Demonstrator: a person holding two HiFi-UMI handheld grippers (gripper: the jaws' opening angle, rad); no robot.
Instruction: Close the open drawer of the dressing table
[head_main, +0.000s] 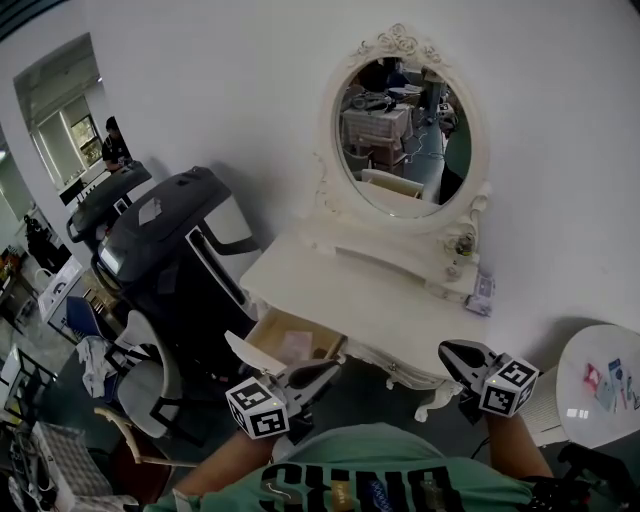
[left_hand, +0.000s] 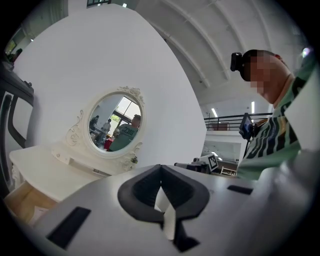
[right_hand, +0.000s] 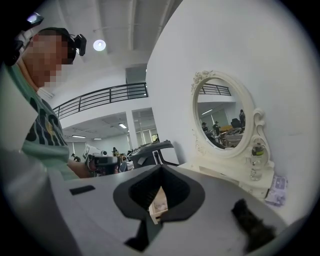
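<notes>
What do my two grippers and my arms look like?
The left gripper and right gripper both have light grey bodies that taper to a point, with black pads inside. Each carries a white cube with black square markers: the left cube and the right cube. No cables show. You wear a mint-green shirt with dark lettering, and your forearms are uncovered.

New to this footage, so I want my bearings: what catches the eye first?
A white dressing table with an oval mirror stands against the wall, its drawer pulled open at the front left. The left gripper and right gripper hover shut before it.
</notes>
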